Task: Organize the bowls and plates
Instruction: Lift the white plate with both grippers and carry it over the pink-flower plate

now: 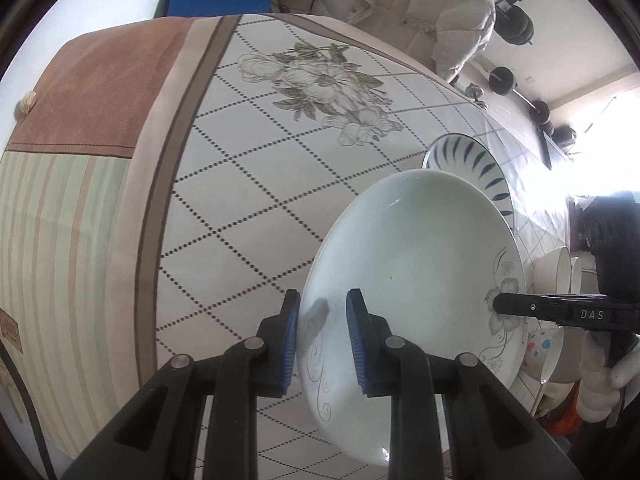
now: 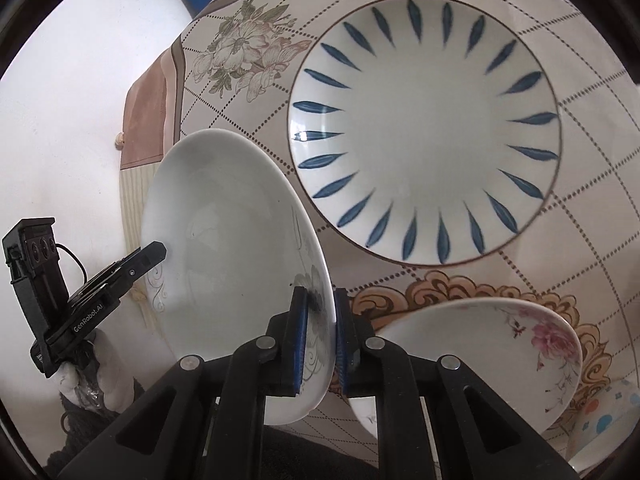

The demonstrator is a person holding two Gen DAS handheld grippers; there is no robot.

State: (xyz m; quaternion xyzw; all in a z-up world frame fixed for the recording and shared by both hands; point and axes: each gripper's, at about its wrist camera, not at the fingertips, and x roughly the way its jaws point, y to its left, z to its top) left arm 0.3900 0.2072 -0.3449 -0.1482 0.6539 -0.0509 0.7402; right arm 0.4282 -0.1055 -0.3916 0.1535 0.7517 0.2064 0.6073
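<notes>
Because a wide plate (image 1: pixel 412 276) tips easily, both grippers clamp it: the left gripper (image 1: pixel 323 332) on one rim, the right gripper (image 2: pixel 320 336) opposite (above the tablecloth (image 1: pixel 240 200), near the blue-leaf plate (image 2: pixel 424 128)).

The plate (image 1: pixel 412 280) is held tilted above the desk (image 1: pixel 248 184), clamped at opposite rims: the left claw (image 1: pixel 323 340) on one edge, the right claw (image 2: pixel 322 344) on the other. In the right wrist view, the striped plate (image 2: pixel 424 132) lies flat on the desk behind and to the right of it. The flowered plate (image 2: pixel 480 352) sits nearer, right of the right claw. In the left wrist view, bowls (image 1: pixel 556 268) stand at the far right, beyond the held plate.
</notes>
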